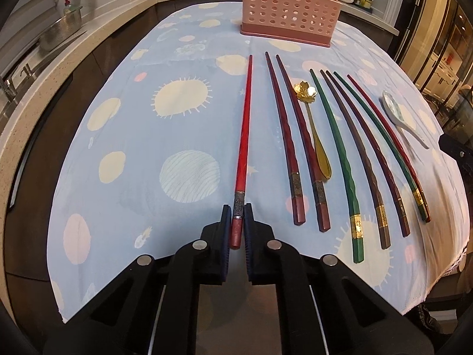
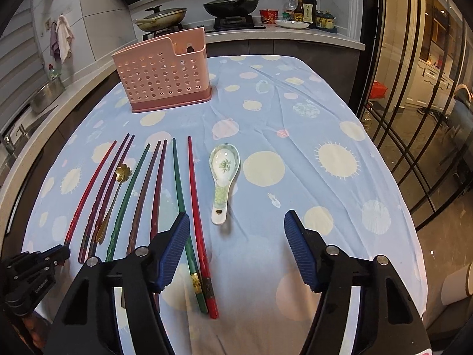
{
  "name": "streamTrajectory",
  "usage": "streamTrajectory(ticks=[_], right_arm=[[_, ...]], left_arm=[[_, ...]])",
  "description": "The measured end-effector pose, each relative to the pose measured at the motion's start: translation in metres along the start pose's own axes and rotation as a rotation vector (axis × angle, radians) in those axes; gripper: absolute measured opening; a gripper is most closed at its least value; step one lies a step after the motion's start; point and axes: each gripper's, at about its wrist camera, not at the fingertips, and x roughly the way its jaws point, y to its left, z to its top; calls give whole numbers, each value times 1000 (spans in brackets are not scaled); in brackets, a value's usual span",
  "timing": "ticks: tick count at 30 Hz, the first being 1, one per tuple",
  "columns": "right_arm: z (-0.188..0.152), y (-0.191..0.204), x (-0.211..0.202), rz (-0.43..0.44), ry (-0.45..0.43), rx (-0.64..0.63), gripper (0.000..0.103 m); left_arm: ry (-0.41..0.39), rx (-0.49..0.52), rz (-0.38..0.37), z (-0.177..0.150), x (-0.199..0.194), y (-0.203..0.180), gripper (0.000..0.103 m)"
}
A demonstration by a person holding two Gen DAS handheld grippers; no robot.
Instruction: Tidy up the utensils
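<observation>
The left tool (image 1: 237, 213) was closed on the red chopstick (image 1: 244, 145), its pads pressing the thick end near the silver band, while the thin tip pointed toward 12 o'clock at the pink holder (image 1: 288, 6). The right tool (image 2: 236, 230) stood half wide with nothing between its pads. The porcelain spoon (image 2: 223, 177) lay on the desk (image 2: 295, 112) just ahead of it at 12 o'clock, not touching.
</observation>
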Motion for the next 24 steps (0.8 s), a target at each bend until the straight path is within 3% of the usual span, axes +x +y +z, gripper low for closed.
streamTrajectory(ticks=[7, 19, 24], right_arm=[[13, -4, 34, 44, 55, 44, 32], [6, -3, 62, 76, 129, 60, 16], [5, -4, 56, 91, 121, 76, 16]], left_arm=[[2, -14, -2, 13, 7, 3, 8], [3, -14, -9, 23, 12, 5, 8], [2, -11, -8, 24, 13, 5, 8]])
